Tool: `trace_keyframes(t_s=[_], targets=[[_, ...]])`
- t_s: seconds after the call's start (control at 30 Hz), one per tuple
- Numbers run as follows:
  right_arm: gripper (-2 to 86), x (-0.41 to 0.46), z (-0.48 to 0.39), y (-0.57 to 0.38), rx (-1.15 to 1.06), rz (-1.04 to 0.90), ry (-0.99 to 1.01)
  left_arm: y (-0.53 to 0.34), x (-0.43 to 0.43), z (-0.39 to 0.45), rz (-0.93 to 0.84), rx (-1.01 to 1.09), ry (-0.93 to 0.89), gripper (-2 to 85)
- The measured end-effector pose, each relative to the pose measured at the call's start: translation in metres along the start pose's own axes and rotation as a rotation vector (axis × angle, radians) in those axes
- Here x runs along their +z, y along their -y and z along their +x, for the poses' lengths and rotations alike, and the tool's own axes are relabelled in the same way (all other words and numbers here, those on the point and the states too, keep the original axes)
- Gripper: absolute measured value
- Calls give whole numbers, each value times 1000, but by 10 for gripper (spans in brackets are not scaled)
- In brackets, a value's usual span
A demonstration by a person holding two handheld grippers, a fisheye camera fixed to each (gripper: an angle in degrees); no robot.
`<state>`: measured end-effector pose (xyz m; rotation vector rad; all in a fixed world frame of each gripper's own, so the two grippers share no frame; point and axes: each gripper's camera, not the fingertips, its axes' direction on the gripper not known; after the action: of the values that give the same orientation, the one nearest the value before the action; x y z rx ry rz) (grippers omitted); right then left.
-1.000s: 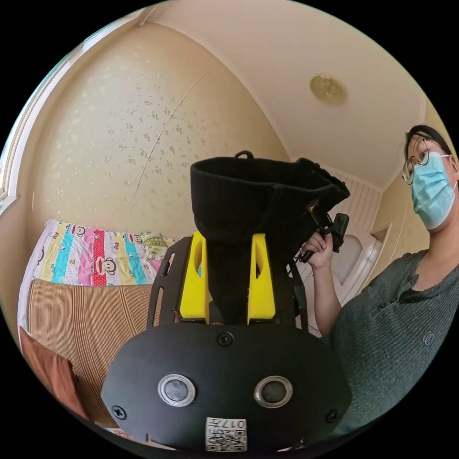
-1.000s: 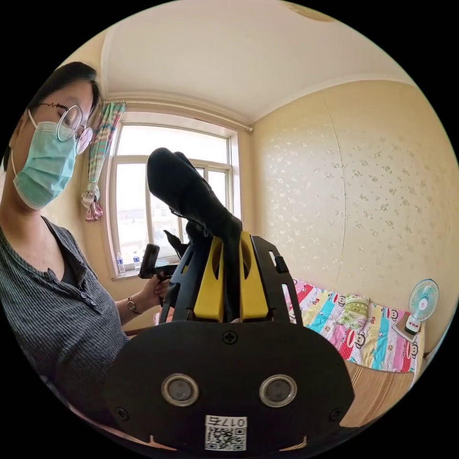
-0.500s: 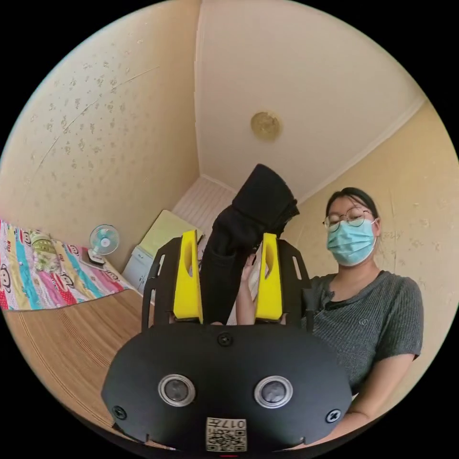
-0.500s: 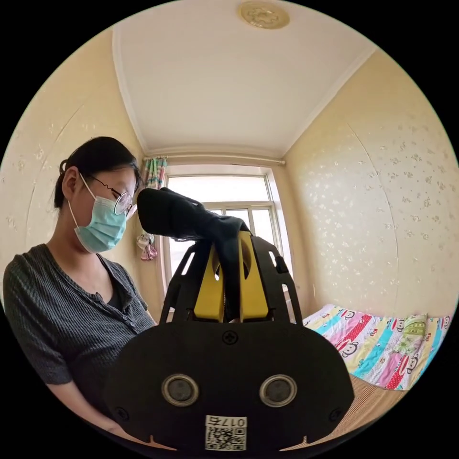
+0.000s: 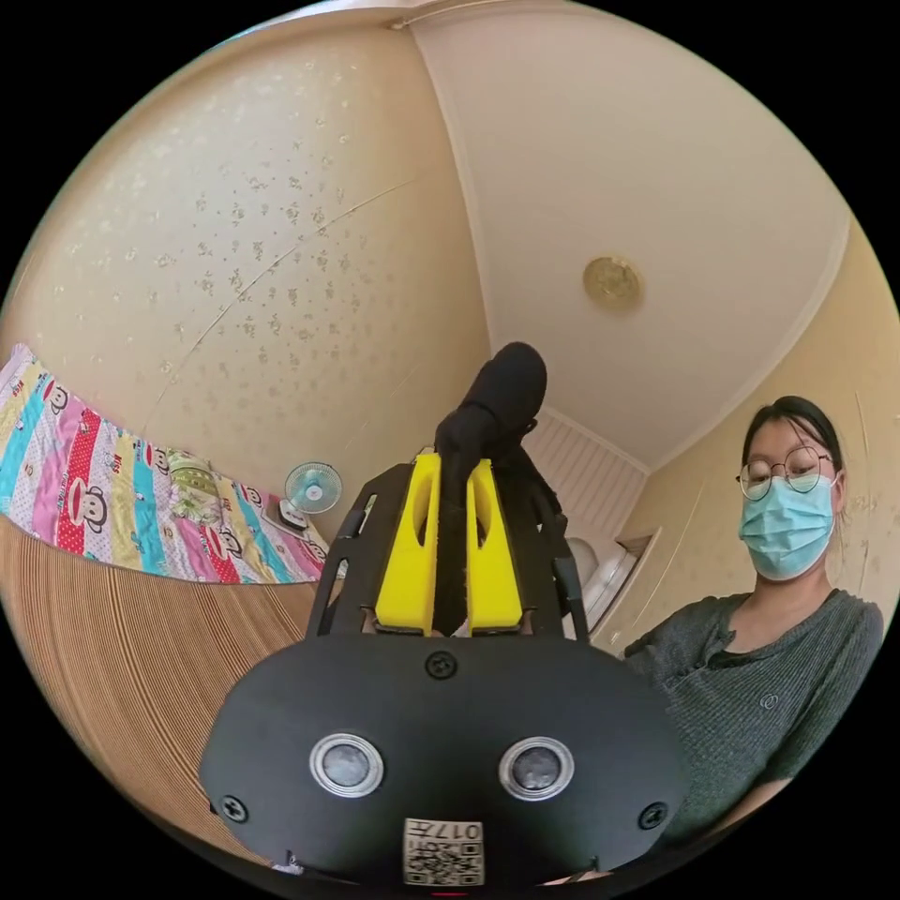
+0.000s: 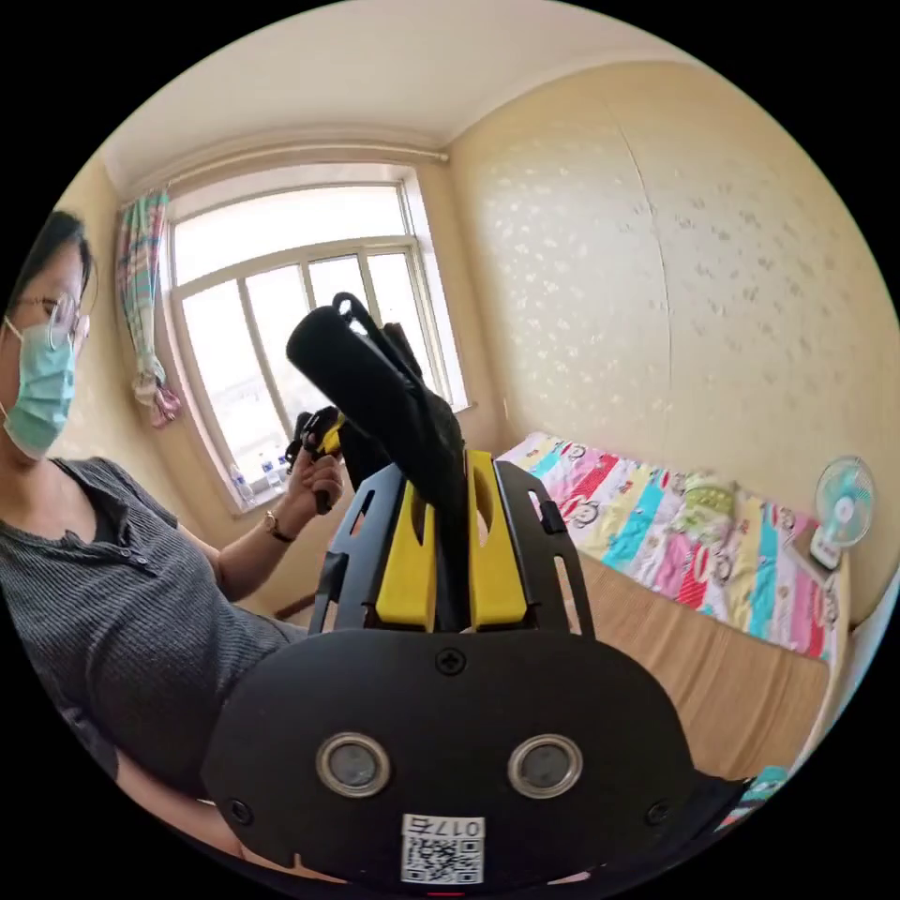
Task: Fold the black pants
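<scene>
1. Holding the pants [image 5: 495,398] up in the air, both grippers are raised above the bed [image 6: 741,675].
2. Left gripper [image 5: 450,544]: yellow jaws are closed tight on a thin edge of black cloth, which bunches above the tips.
3. Right gripper [image 6: 452,553]: jaws are likewise pinched on the pants [image 6: 375,384], and a thick roll of fabric leans over them toward the person [image 6: 103,581].
4. To do this step well, I judge the two grips should stay level and draw apart, so the cloth hangs flat before it goes down on the bed.
5. Most of the pants hang behind the gripper bodies, unseen; which part each gripper holds cannot be made out.
</scene>
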<state>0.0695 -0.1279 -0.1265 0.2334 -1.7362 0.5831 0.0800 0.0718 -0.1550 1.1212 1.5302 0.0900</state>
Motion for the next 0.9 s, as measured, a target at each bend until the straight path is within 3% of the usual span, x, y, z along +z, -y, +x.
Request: trace_keyframes(t_s=[0.07,0.13,0.33,0.6,0.77,0.9], targets=[[51,10,37,-32,170,51,142,-4,-2,-2,-1,-22,-3,46],[49,17,46,-51,221,41,143,-3,-5,2,-14,-19,16,45],[53,18,30,-56,206,-8,103,10,-14,28,-37,24,19,45],[34,-68,-70,64,-129,198,22,77,-39,104,8,193,-53,48],[27,-134,-143,152,-365,296,-145,127,-43,170,13,337,-59,51],[26,-176,-156,210,-365,340,-161,173,-34,223,-44,535,-74,54]])
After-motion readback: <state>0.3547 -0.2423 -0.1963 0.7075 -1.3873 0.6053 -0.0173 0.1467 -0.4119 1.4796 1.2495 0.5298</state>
